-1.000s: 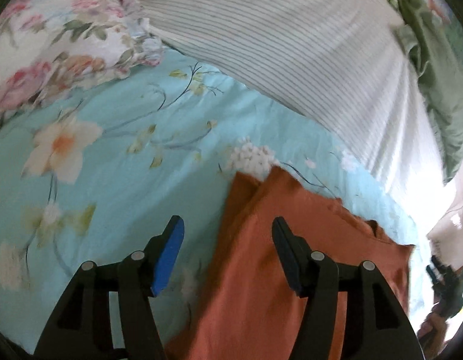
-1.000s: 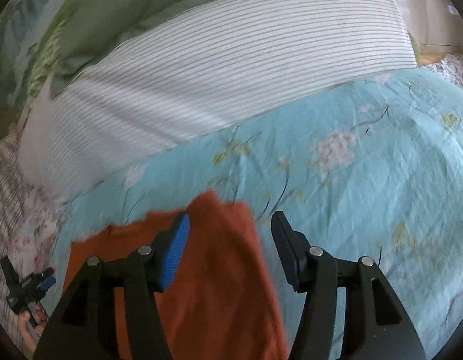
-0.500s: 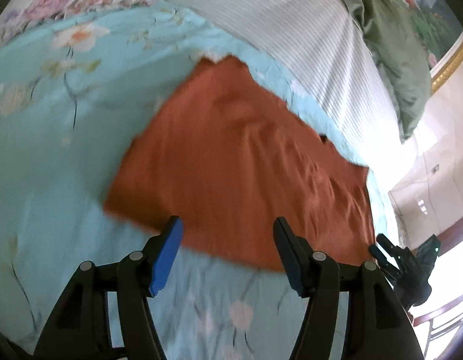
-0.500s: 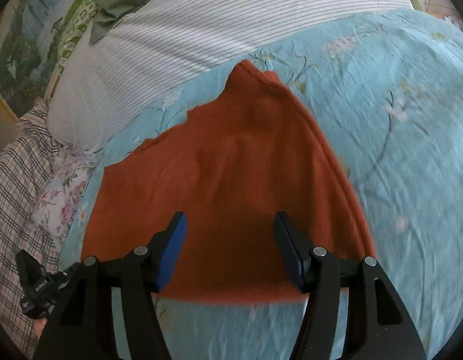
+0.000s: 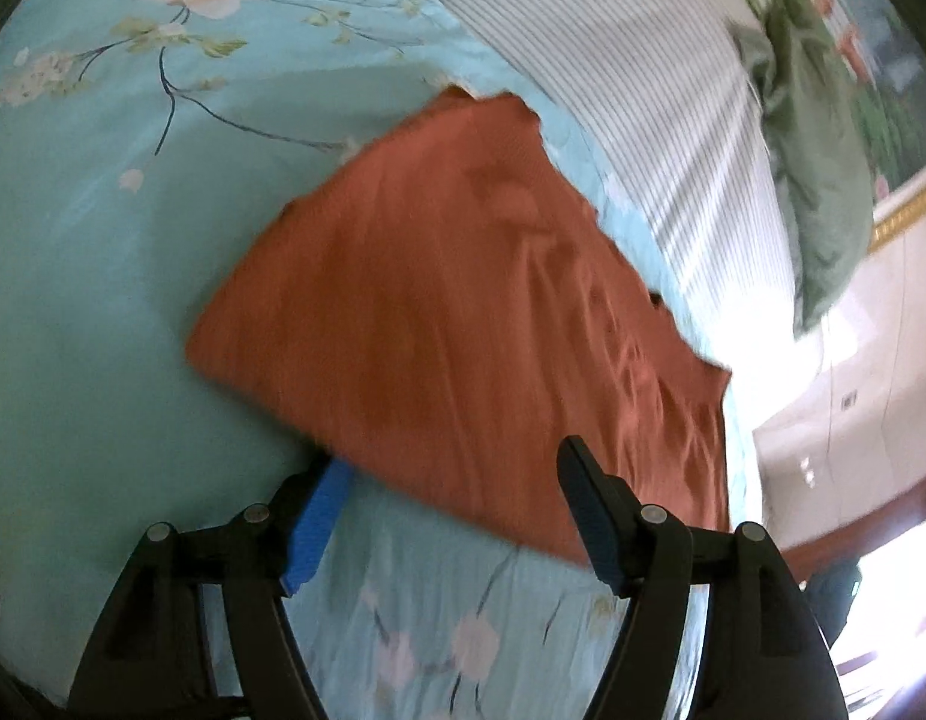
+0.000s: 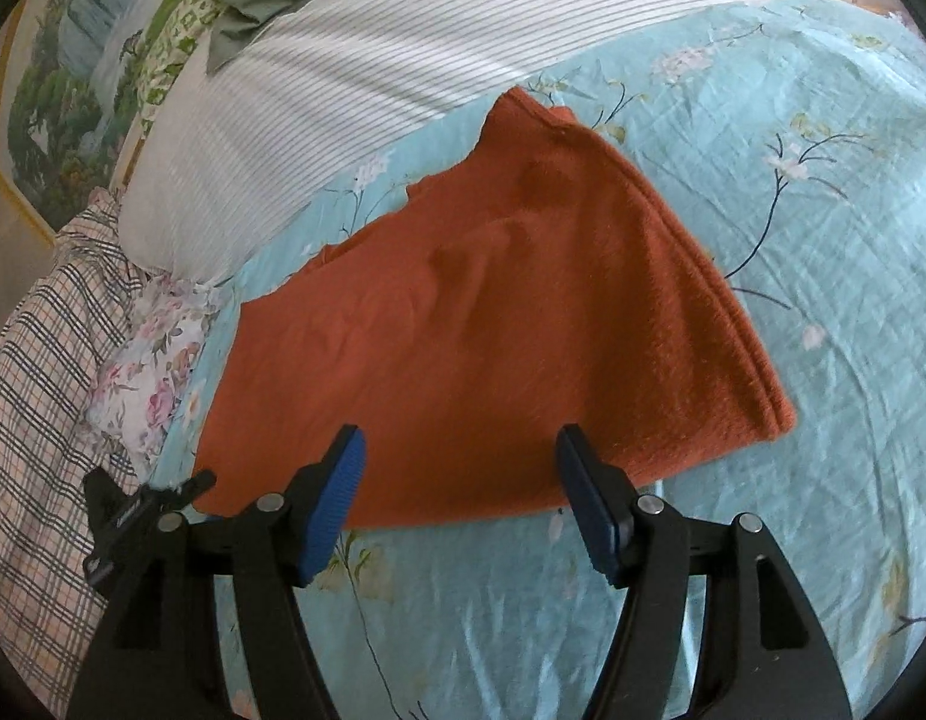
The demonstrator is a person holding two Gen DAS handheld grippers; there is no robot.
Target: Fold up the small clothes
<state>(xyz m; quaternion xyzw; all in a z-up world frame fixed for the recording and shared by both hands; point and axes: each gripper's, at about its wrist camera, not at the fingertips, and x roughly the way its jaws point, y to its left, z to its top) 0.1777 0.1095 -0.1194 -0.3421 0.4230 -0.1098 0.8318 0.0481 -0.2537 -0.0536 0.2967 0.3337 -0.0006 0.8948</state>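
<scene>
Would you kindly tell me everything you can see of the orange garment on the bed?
The orange garment is a rust-coloured, soft knit piece lying flat on the floral sheet, apparently doubled over, with a stitched hem along its right edge in the right wrist view. Light wrinkles cross its middle and its far edge is uneven. It lies just short of the striped pillow. Neither the left gripper nor the right gripper holds it; both hang open over its near edge.

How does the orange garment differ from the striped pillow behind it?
The orange garment is plain rust-coloured; the striped pillow is white with thin dark lines. The garment lies flat and thin on the floral bedsheet, with a doubled edge on one side; the pillow bulges thick and rounded. Both rest on the bed, apart from each other.
</scene>
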